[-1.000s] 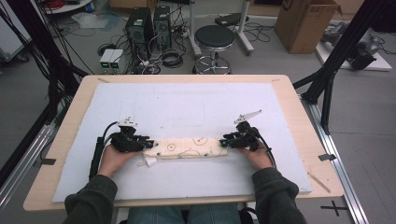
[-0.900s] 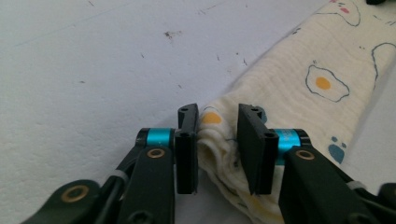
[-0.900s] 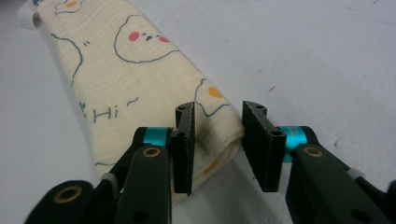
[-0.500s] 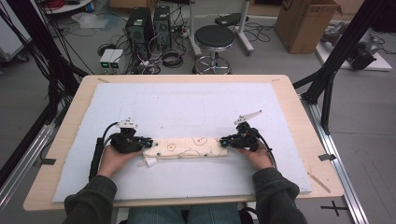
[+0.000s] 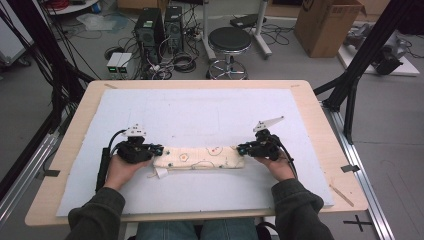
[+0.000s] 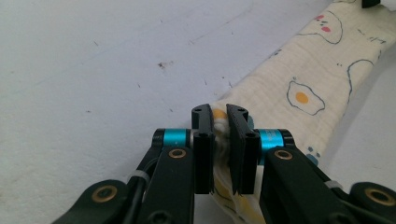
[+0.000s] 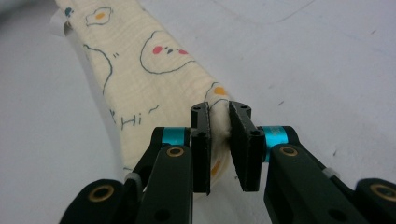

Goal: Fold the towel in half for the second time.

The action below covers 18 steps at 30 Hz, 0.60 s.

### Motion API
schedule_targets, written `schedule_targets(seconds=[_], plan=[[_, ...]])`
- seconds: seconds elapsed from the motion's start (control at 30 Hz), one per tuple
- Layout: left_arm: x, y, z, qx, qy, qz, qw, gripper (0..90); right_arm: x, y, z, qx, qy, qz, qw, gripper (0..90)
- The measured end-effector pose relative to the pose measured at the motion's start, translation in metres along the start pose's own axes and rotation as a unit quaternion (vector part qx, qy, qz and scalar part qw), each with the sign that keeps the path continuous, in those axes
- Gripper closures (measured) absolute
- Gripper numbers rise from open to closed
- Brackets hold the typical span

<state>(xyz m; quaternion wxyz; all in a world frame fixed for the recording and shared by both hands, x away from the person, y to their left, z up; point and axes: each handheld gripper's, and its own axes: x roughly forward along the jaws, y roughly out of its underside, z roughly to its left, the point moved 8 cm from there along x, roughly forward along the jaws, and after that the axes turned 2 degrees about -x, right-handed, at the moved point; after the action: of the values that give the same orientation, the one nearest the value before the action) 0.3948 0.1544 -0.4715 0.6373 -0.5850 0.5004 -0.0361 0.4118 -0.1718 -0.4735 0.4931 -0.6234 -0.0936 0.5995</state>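
High view: folded egg-print cloth point(image 5: 200, 157) lies flat on white mat point(image 5: 210, 115) near table point(image 5: 320, 125) front edge. Left tongs point(image 5: 159, 148) clenched on cloth's left end, right tongs point(image 5: 241, 148) clenched on its right end; 2 jaws each pinch fabric.

Beyond my wooden table point(image 5: 320, 115): grey floor, round black stool point(image 5: 229, 40), brown cardboard box point(image 5: 329, 25), black computer towers point(image 5: 160, 30).

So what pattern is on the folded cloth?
Cream cloth printed with fried eggs and outlined faces, clearest in the right gripper view.
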Motion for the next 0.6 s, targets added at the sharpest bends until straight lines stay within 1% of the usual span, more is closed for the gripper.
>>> schedule_targets(seconds=[0.13, 0.2, 0.27, 0.3, 0.37, 0.4, 0.47, 0.5, 0.53, 0.57, 0.6], plan=[[0.000, -0.008, 0.001, 0.001, -0.007, -0.001, 1.0000, 81.2, 0.000, -0.004, -0.002, -0.005, 0.008, 0.005, 0.9999, 79.1], [0.001, -0.013, 0.002, 0.001, -0.011, -0.005, 0.9999, 81.3, 0.000, -0.007, -0.005, -0.007, 0.019, 0.008, 0.9998, 79.3], [0.002, -0.017, 0.004, 0.001, -0.014, -0.004, 0.9999, 81.4, -0.001, -0.009, -0.007, -0.006, 0.026, 0.013, 0.9996, 79.4], [0.002, -0.019, 0.005, 0.000, -0.018, -0.007, 0.9998, 81.4, -0.001, -0.011, -0.008, -0.006, 0.028, 0.012, 0.9995, 79.4], [0.002, -0.023, 0.008, -0.008, -0.022, -0.016, 0.9996, 81.4, -0.002, -0.016, -0.010, -0.005, 0.030, 0.011, 0.9995, 79.4], [0.002, -0.024, 0.010, -0.013, -0.025, -0.020, 0.9994, 81.5, -0.002, -0.018, -0.011, -0.009, 0.033, 0.008, 0.9994, 79.4], [0.003, -0.024, 0.015, -0.016, -0.031, -0.020, 0.9992, 81.5, -0.003, -0.022, -0.013, -0.005, 0.032, 0.005, 0.9995, 79.4], [0.004, -0.024, 0.016, -0.024, -0.031, -0.025, 0.9989, 81.5, -0.002, -0.023, -0.015, -0.005, 0.031, 0.004, 0.9995, 79.4], [0.004, -0.024, 0.018, -0.028, -0.033, -0.026, 0.9987, 81.5, -0.001, -0.024, -0.017, -0.007, 0.033, 0.005, 0.9994, 79.4], [0.006, -0.024, 0.019, -0.031, -0.036, -0.027, 0.9985, 81.5, -0.001, -0.026, -0.017, -0.003, 0.033, 0.005, 0.9994, 79.4], [0.006, -0.024, 0.022, -0.031, -0.038, -0.024, 0.9985, 81.5, 0.000, -0.027, -0.018, -0.004, 0.033, 0.004, 0.9994, 79.4]])
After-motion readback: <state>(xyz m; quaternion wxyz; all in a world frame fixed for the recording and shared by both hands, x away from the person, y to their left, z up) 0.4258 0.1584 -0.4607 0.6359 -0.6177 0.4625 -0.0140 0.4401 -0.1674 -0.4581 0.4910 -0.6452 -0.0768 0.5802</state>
